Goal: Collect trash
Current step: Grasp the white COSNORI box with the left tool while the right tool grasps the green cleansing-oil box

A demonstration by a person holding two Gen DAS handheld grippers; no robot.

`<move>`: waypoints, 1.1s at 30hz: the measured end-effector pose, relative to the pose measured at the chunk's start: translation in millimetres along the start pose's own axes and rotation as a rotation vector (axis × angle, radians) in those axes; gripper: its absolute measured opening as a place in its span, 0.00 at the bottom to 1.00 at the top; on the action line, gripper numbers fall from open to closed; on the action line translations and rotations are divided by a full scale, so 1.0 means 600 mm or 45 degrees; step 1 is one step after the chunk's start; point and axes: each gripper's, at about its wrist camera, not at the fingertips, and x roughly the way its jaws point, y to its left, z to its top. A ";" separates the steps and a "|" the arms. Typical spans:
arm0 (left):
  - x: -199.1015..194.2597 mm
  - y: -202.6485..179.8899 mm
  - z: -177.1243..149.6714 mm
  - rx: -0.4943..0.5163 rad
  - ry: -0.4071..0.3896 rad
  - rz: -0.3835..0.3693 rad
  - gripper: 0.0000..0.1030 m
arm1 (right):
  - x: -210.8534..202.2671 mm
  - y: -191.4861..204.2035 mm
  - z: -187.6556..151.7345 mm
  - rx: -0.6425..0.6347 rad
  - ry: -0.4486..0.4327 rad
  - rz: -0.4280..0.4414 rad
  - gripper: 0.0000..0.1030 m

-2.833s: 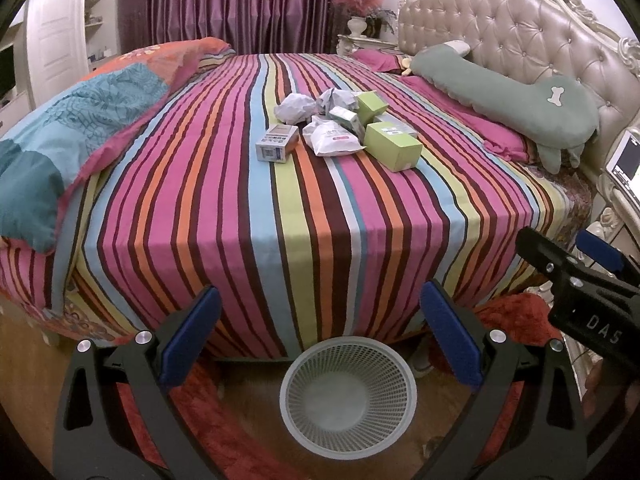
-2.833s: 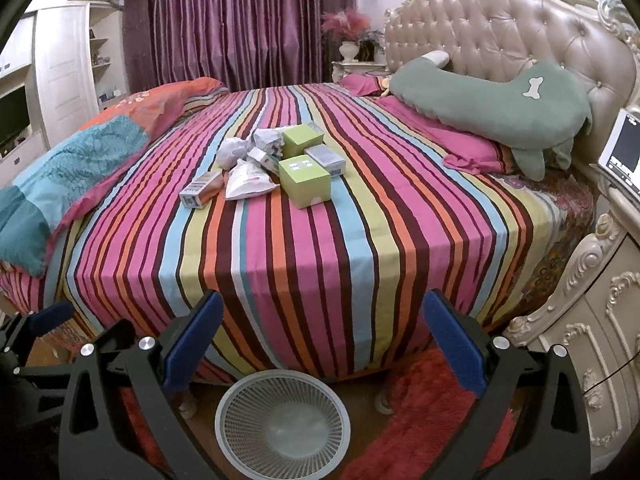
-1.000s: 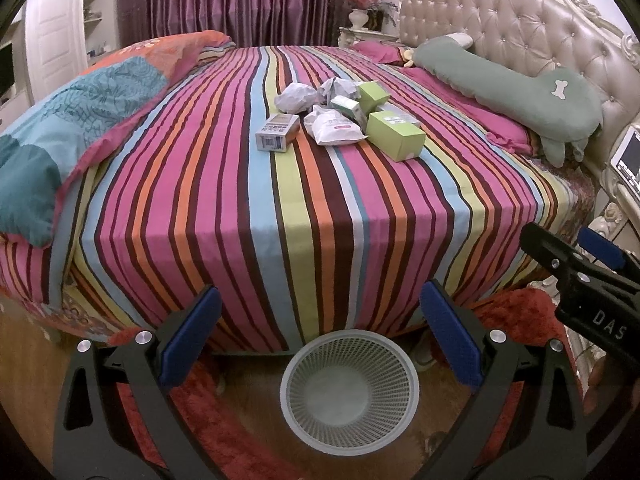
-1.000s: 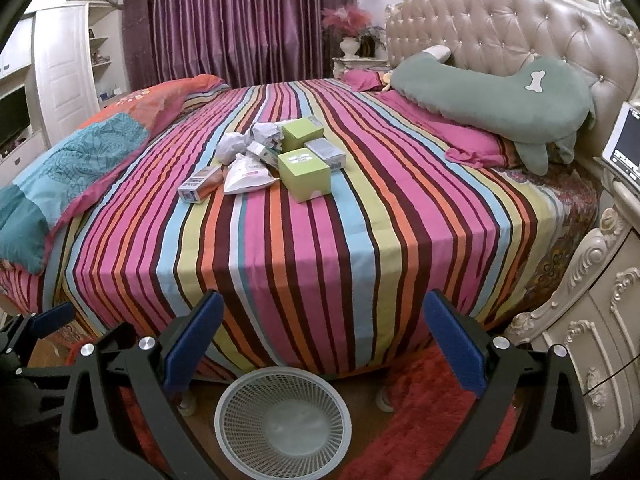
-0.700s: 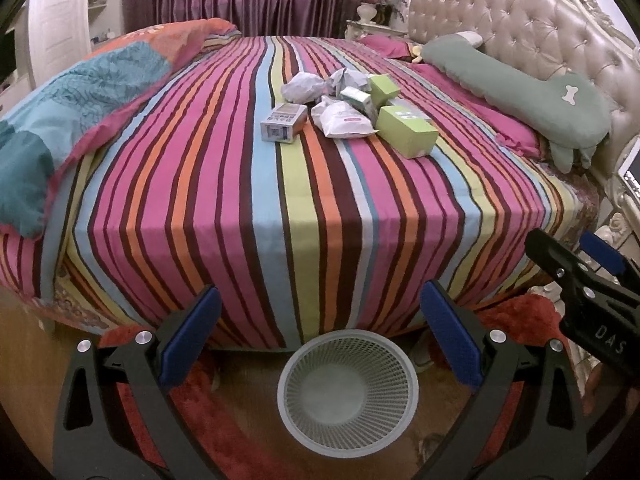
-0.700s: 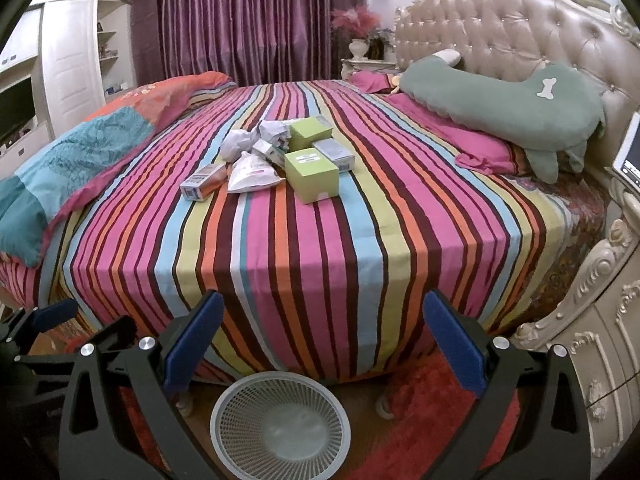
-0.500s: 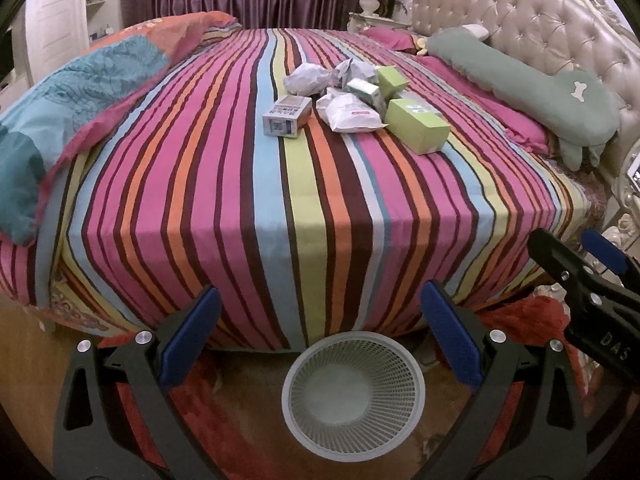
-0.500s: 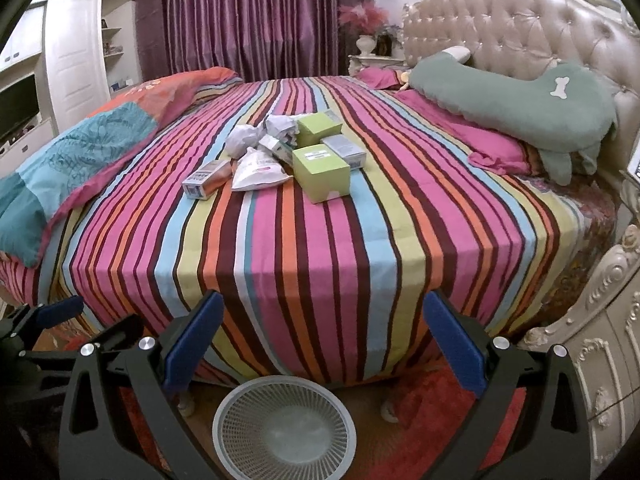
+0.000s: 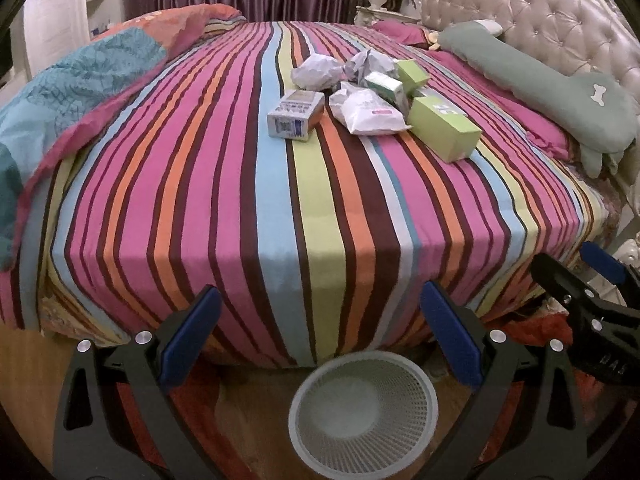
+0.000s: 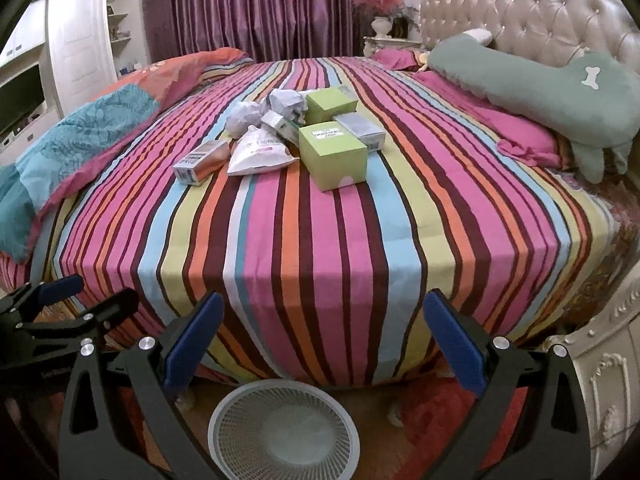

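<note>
A pile of trash lies mid-bed on the striped sheet: a green box [image 9: 444, 133] [image 10: 333, 156], a second green box [image 10: 330, 104], a white pouch [image 9: 370, 114] [image 10: 260, 152], a small printed carton [image 9: 295, 114] [image 10: 201, 161], crumpled paper [image 9: 318, 72] [image 10: 246, 118] and a grey box [image 10: 360, 130]. A white mesh wastebasket [image 9: 363, 410] [image 10: 283, 430] stands on the floor at the bed's foot. My left gripper [image 9: 320, 344] and right gripper [image 10: 320, 344] are both open and empty, above the basket, well short of the trash.
A green bone-print pillow [image 10: 540, 88] and pink pillow lie at the right by the tufted headboard [image 10: 520, 4]. A teal and orange quilt [image 9: 72, 92] is bunched on the left. A white nightstand [image 10: 604, 360] stands at right. Red rug under the basket.
Both grippers have moved forward and a little higher toward the bed; the trash pile looks closer. Both stay open and empty.
</note>
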 end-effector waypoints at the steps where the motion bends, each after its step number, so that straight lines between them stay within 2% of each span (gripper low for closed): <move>1: 0.006 0.003 0.010 -0.004 -0.002 0.005 0.94 | 0.005 -0.001 0.006 0.000 0.000 0.000 0.93; 13: 0.093 0.041 0.139 -0.064 -0.042 0.025 0.94 | 0.082 -0.041 0.091 0.027 0.007 0.032 0.93; 17: 0.132 0.048 0.182 -0.045 -0.034 0.038 0.94 | 0.104 -0.048 0.114 0.021 0.003 0.065 0.93; 27: 0.215 0.051 0.246 0.007 0.010 0.012 0.94 | 0.170 -0.056 0.167 -0.055 0.037 0.110 0.93; 33: 0.256 0.057 0.276 0.008 0.046 0.003 0.94 | 0.216 -0.053 0.192 -0.097 0.101 0.162 0.93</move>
